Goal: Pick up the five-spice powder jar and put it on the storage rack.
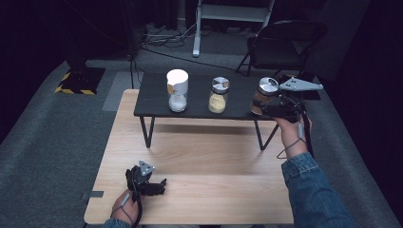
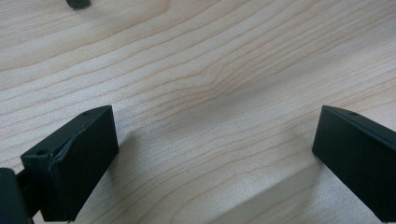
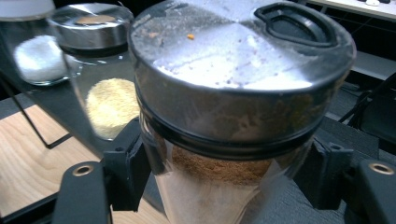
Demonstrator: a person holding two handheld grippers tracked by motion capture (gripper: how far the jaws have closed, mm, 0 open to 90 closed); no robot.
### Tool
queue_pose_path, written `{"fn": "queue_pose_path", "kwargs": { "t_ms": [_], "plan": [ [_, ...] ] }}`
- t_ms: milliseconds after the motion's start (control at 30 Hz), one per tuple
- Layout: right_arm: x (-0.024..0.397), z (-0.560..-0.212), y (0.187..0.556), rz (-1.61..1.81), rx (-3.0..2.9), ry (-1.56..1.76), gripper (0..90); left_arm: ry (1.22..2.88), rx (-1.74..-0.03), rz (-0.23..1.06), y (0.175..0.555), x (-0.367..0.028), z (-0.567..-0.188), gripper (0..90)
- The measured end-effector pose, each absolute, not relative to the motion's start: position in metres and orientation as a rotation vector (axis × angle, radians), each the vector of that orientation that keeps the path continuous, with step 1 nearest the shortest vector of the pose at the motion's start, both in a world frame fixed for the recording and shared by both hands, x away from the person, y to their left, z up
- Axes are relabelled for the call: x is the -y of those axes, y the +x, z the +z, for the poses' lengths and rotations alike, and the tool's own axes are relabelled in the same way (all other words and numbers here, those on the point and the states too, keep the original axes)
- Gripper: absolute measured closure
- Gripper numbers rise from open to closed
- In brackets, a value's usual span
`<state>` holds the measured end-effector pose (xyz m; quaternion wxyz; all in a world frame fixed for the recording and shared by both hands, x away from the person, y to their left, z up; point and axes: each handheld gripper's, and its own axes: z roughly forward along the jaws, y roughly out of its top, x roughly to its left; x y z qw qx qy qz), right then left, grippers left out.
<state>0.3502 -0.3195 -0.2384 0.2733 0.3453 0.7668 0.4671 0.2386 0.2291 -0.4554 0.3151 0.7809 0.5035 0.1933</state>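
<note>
The glass spice jar with brown powder and a shiny metal shaker lid (image 3: pixel 233 121) sits at the right end of the low black shelf (image 1: pixel 152 102), or just above it; whether its base rests on the shelf cannot be told. The right gripper (image 1: pixel 266 108) has its two black jaws clamped on the glass body just below the lid, one on each side. Gripping the narrower glass under the lid's wider band probably keeps the jar from slipping downward and leaves it upright, so no powder falls through the shaker opening.

Just beside it to the left stands a glass jar of yellow powder with a metal lid (image 1: pixel 218 95), and further left a glass jar of white grains with a white cap (image 1: pixel 177 90). The three are set in a row with gaps, likely so jaws can fit around any one.

The left gripper (image 1: pixel 159 185) rests near the front edge of the pale wooden table (image 1: pixel 214 161), its jaws wide apart over bare wood, holding nothing, apparently parked clear of the work.
</note>
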Motion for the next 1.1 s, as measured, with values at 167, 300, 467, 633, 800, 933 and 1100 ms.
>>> {"fn": "queue_pose_path", "kwargs": {
  "t_ms": [167,300,467,633,800,933,1100],
  "plan": [
    [0.313,-0.241,0.358,1.216,-2.059,0.939,29.3,2.058,-1.323,0.509,0.239,-0.230,-0.456,0.2],
    [0.312,-0.244,0.361,1.212,-2.043,0.951,29.3,2.059,-1.321,0.511,0.238,-0.230,-0.456,0.2],
    [0.311,-0.247,0.367,1.195,-2.040,0.971,29.3,2.059,-1.321,0.511,0.238,-0.230,-0.456,0.2],
    [0.312,-0.253,0.372,1.192,-2.045,0.998,29.2,2.059,-1.321,0.511,0.238,-0.230,-0.456,0.2],
    [0.319,-0.262,0.377,1.229,-2.040,1.022,28.6,2.060,-1.321,0.511,0.239,-0.230,-0.456,0.2],
    [0.328,-0.264,0.378,1.282,-2.043,1.009,17.6,2.059,-1.321,0.511,0.238,-0.230,-0.456,0.2],
    [0.332,-0.263,0.363,1.295,-2.011,0.980,9.0,2.061,-1.325,0.512,0.240,-0.229,-0.455,0.2]
  ]
}}
